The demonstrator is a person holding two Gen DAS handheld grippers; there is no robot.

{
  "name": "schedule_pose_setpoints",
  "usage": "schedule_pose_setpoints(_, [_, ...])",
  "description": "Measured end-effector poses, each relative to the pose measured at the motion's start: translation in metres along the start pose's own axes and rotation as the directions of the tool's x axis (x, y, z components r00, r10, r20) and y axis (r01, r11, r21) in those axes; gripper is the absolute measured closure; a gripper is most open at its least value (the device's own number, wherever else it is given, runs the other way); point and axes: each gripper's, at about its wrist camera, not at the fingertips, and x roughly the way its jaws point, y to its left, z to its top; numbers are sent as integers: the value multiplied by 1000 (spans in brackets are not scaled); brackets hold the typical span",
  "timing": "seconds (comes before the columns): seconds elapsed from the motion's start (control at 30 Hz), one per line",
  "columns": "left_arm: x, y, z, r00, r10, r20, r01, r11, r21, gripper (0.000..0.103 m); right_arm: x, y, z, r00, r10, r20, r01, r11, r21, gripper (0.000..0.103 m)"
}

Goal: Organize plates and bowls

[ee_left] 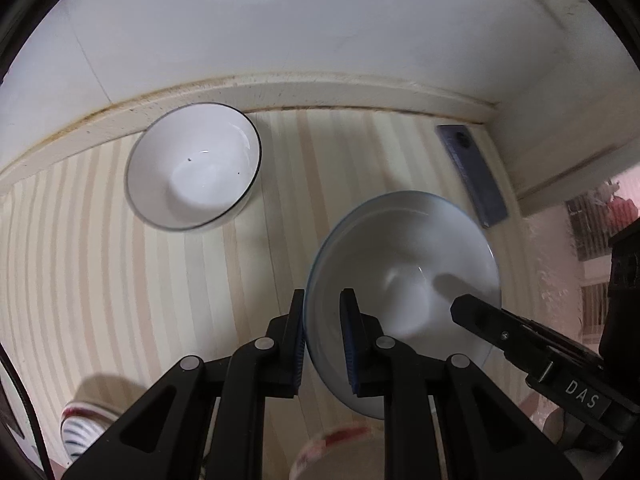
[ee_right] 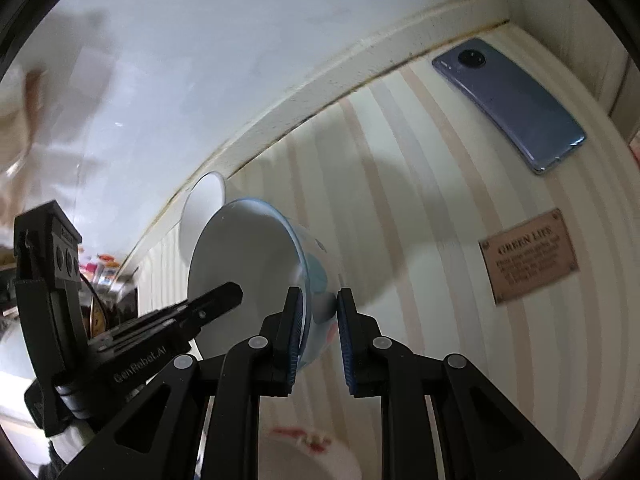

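Up close, then farther out:

Held bowl: a white bowl with a pale blue rim (ee_left: 400, 272), empty inside, tilted and lifted off the striped surface (ee_left: 120, 280); in the right wrist view its outer wall shows a blue pattern (ee_right: 320, 276).

Left gripper (ee_left: 324, 344): jaws clenched on the near rim of the blue-rimmed bowl, one pad outside the wall and one inside.

Right gripper (ee_right: 318, 336): jaws clamped on the same bowl's wall at the opposite side, one pad inside and one outside; its dark finger reaches into the bowl in the left wrist view.

Low edge dishes: a red-patterned dish (ee_left: 332, 440) just below the held bowl, and a striped cup or bowl (ee_left: 86, 428) at the lower left; contents cannot be told.

Second bowl: a white bowl with a thin dark rim (ee_left: 194, 168), upright on the surface, empty but for a couple of dark specks, well apart from the held bowl and near the back ledge.

Phone: a blue-grey phone (ee_right: 512, 104) lying flat near the corner of the surface.

Label: a brown printed patch (ee_right: 528, 256) on the striped surface.
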Motion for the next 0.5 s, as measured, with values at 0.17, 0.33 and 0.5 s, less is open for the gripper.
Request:
schedule_pose_setpoints(0.17, [-37, -5, -29, 999, -1, 37, 0, 999, 41, 89, -32, 20, -31, 1000, 3, 9, -2, 999, -36, 83])
schedule_pose_setpoints(0.33, [-60, 0, -55, 999, -15, 38, 13, 999, 52, 89, -59, 31, -65, 1000, 19, 17, -18, 999, -37, 83])
schedule_pose_setpoints(0.5, [-68, 2, -82, 1000, -22, 20, 21, 998, 57, 89, -64, 34, -97, 1000, 18, -2, -18, 999, -28, 84])
